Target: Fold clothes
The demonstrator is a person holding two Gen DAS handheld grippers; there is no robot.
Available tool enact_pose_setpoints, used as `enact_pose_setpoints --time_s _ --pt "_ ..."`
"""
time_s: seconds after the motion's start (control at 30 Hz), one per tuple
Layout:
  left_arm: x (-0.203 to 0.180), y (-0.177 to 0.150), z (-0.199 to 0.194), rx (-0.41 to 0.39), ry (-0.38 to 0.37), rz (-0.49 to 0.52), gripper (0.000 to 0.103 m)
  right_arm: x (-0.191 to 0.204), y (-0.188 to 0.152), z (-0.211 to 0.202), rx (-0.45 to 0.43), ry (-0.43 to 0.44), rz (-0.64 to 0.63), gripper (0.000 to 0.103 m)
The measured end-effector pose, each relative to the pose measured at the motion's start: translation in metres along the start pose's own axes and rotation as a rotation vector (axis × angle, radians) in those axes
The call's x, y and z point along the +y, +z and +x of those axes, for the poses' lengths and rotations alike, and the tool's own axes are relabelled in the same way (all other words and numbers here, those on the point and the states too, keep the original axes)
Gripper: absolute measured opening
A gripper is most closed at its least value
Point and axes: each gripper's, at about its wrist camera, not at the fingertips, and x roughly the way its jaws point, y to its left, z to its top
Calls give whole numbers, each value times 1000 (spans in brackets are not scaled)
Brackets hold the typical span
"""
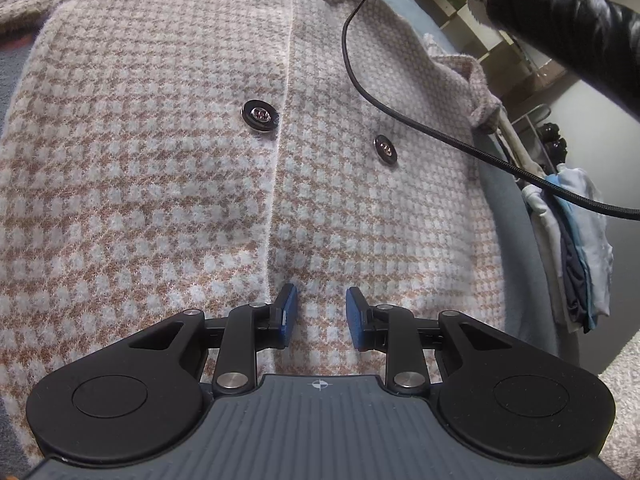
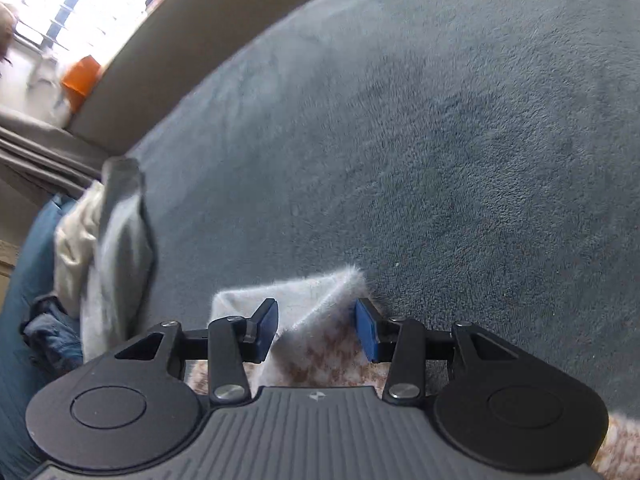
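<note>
The houndstooth coat (image 1: 160, 160) lies spread front-up on the grey blanket (image 2: 400, 120), one corner (image 2: 320, 300) turned over. Left gripper (image 1: 321, 312) and right gripper (image 2: 316, 330) jaws gape, holding nothing. Folding is incomplete; folded garments (image 1: 576, 248) are stacked nearby.

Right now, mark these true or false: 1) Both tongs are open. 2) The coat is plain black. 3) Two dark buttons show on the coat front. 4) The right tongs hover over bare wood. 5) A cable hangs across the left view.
1) True: left tongs and right tongs both stand open.
2) False: the coat is a pale pink-and-tan check.
3) True: one button, another.
4) False: a coat corner lies between them on a grey fleece blanket.
5) True: black cable.
</note>
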Motion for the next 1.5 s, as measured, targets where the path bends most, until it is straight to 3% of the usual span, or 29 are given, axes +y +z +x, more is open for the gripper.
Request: enact_pose_setpoints --time_s 0.07,0.1,0.33,0.43,0.57,0.63,0.7,0.83,0.9,0.97,1.1,1.43,1.5 --pt "0 2 1 6 1 -4 27 8 4 7 36 -53 -53 32" --pt "1 2 1 7 1 -8 27 15 3 7 36 -95 -123 11" --pt "1 6 6 15 1 -18 27 55 -30 4 -186 -357 -649 7" --pt "-1 7 8 18 4 -8 27 48 -35 20 -253 -337 -626 7" --pt "-1 5 8 16 -3 -7 27 19 -25 1 -398 -125 -355 11" --pt "0 5 7 22 -5 -20 27 6 -23 -22 -505 -67 -253 22" --pt "1 5 7 23 -9 -24 27 -5 -25 -49 -575 -13 -196 22" --pt "1 5 7 23 -16 -23 27 1 -53 -89 -484 100 -395 19" --pt "2 5 6 22 -20 -23 27 13 -77 -86 -387 91 -537 15" --pt "3 4 5 19 -23 -20 27 20 -92 -67 -326 29 -611 13" --pt "4 0 1 8 -24 -10 27 12 -89 -47 -334 -13 -537 2" --pt "6 -3 -2 -3 -36 -29 27 -9 -80 2 -351 -118 -350 3" --pt "6 -3 -2 -3 -38 -27 27 -14 -73 6 -374 -102 -293 2"
